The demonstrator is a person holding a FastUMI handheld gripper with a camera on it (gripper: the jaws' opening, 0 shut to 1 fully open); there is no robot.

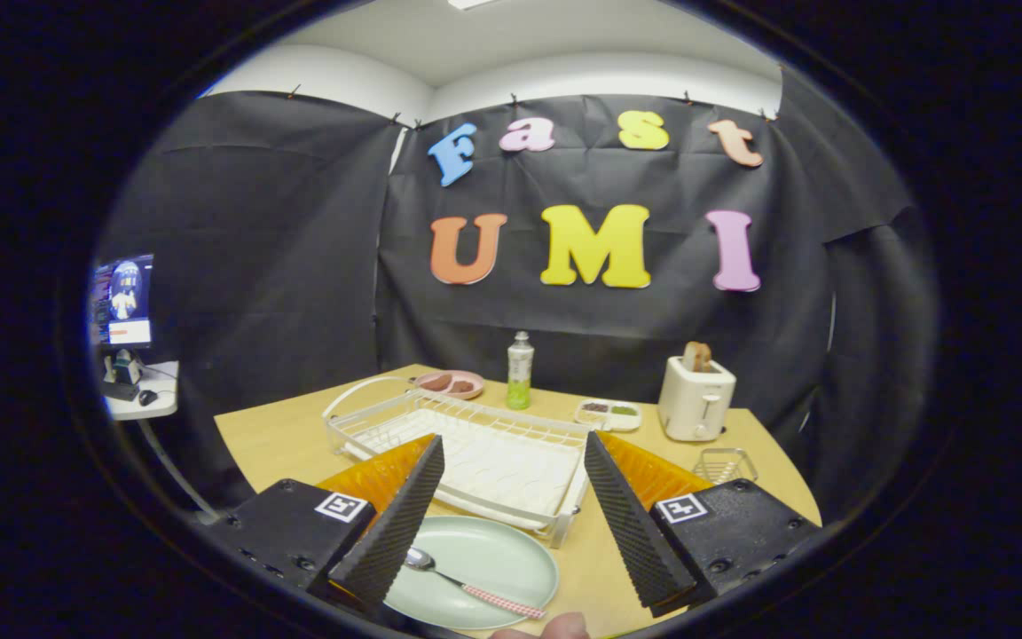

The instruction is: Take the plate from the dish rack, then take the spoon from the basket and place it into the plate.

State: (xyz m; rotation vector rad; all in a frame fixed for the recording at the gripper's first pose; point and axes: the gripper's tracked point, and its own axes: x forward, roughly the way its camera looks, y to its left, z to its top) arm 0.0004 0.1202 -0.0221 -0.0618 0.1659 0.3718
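The red-checked-handled metal spoon (474, 586) is lying in the round pale green plate (493, 555) at lower centre, before the white wire dish rack (467, 448); gripper (511, 484) fingers are standing apart above.

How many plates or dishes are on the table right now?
3. A green plate lies between the open gripper fingers, holding the spoon. A pink dish sits beyond the dish rack. A small white tray rests beside the toaster.
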